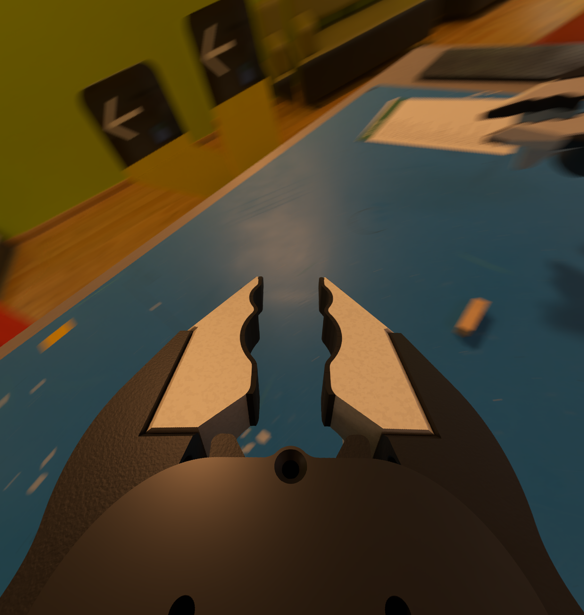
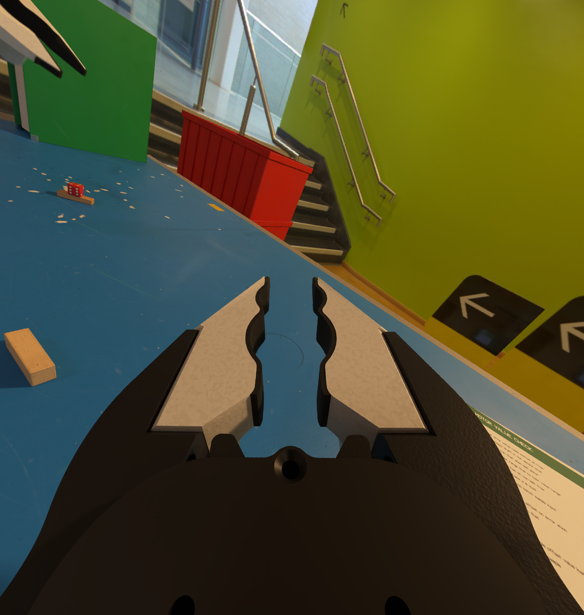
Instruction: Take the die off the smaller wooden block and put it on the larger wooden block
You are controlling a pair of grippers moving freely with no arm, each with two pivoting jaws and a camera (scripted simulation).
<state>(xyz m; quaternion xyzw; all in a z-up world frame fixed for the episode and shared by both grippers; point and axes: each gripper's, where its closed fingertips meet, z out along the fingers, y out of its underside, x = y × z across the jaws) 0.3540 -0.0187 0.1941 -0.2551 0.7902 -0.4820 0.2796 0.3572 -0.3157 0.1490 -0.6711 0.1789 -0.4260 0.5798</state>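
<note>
In the right wrist view a red die [image 2: 75, 189] sits on the smaller, thin wooden block [image 2: 81, 199], far off to the left on the blue table [image 2: 124, 266]. The larger wooden block [image 2: 30, 356] lies bare, nearer and at the left. My right gripper [image 2: 290, 283] is open and empty, low over the table, pointing toward its far edge. My left gripper [image 2: 71, 71] hangs high in that view's top left corner. In the blurred left wrist view the left gripper [image 1: 290, 283] is open and empty; a bare wooden block [image 1: 472, 316] lies to its right, and the right gripper [image 1: 497, 126] is far right.
A printed paper sheet [image 2: 550, 499] lies under my right gripper's right side and also shows in the left wrist view [image 1: 434, 123]. A green panel [image 2: 94, 93] stands at the table's far end. A red bin [image 2: 244, 173] and stairs [image 2: 317, 226] lie beyond the table edge.
</note>
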